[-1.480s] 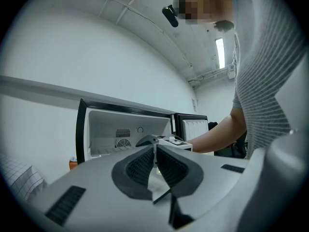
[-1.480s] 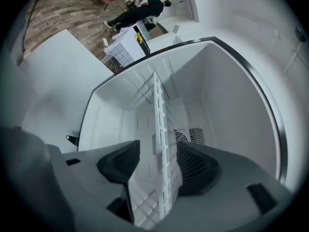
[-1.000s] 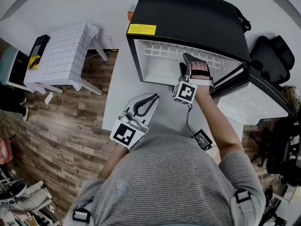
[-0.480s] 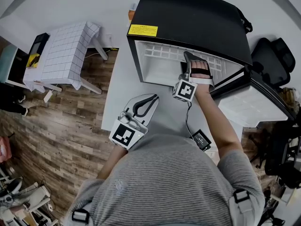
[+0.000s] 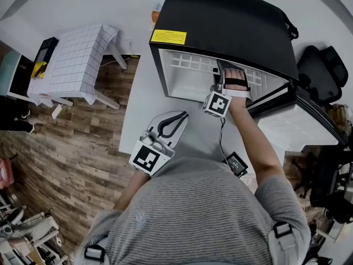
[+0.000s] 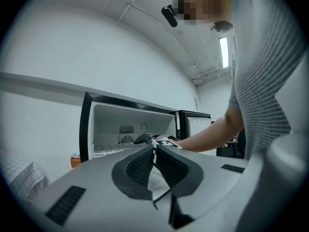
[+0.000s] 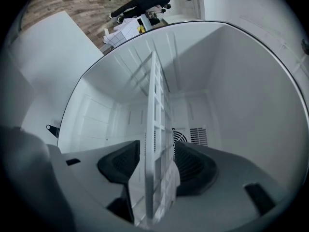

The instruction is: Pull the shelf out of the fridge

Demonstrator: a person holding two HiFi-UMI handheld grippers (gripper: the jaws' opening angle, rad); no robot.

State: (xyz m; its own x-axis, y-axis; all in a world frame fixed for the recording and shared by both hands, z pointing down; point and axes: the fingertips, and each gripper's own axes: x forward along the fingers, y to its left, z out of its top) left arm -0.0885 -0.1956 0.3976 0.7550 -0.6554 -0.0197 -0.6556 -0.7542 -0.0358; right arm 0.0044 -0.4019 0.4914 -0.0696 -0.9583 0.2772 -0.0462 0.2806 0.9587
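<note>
Standing on a long white surface [image 5: 140, 109] is a black box-shaped fridge [image 5: 231, 21] with a yellow sticker on its top edge. It is the biggest thing seen from the head view. Its door [image 5: 292, 127] is swung wide open to the right, and the white inside of the door is shown. The inside of the fridge is white too, with a round vent seen on the back wall.

A brown wooden floor [image 5: 60, 148] is seen to the left of the surface. A small table with a white checked cloth [image 5: 77, 65] is placed on it, well apart from the fridge. A black chair [image 5: 320, 65] is seen at the right, behind the open door.

A white plastic grid shelf [image 7: 155, 95] is seen inside the fridge. It is in its place there, with its front edge near the opening.

The right tool [image 7: 157, 146] is held inside the fridge opening. Its two jaws are set apart, one on each side of the front edge of the shelf. A thin gap is seen between one pad and the shelf, so the shelf is not squeezed.

The left tool [image 6: 154, 151] is held over the surface, near the person's body and away from the fridge. Its jaws are pressed together, and nothing is held in them.
</note>
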